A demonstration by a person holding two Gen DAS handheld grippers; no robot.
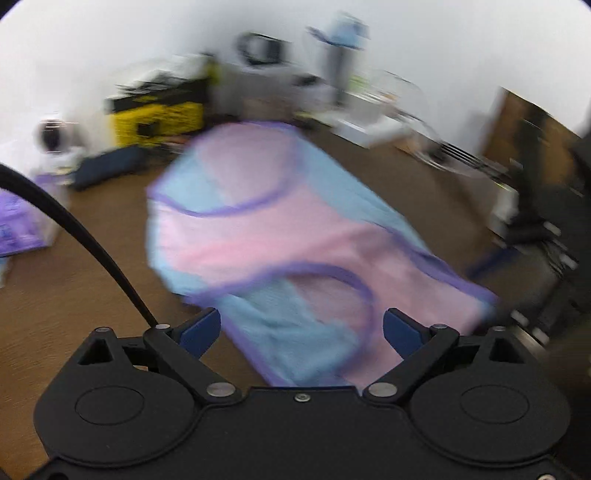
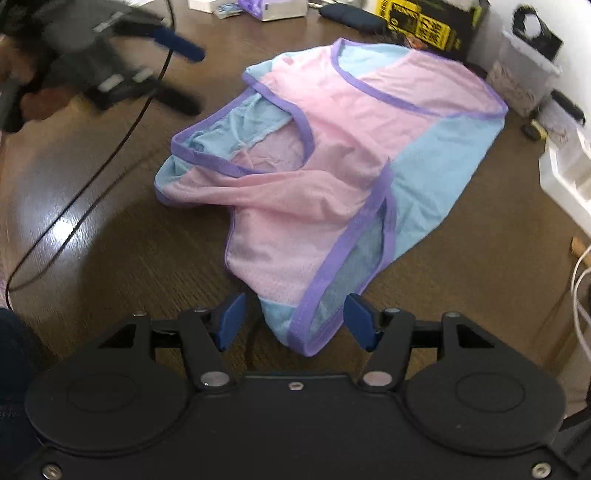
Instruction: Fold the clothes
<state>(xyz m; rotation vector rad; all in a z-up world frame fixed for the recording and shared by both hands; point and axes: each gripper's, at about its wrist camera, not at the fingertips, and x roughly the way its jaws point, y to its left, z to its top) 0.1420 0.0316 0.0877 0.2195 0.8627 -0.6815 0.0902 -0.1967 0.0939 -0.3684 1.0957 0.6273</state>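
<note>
Pink-and-blue vest rumpled on wooden floor, untouched.

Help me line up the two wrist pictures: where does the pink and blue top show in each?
Left wrist: the top fills the centre, blurred, its near end between the open left gripper's fingers.
Right wrist: the top lies centre on the brown floor, its near strap end between the open right gripper's fingers.
Shared landmark: the yellow box behind it.
</note>
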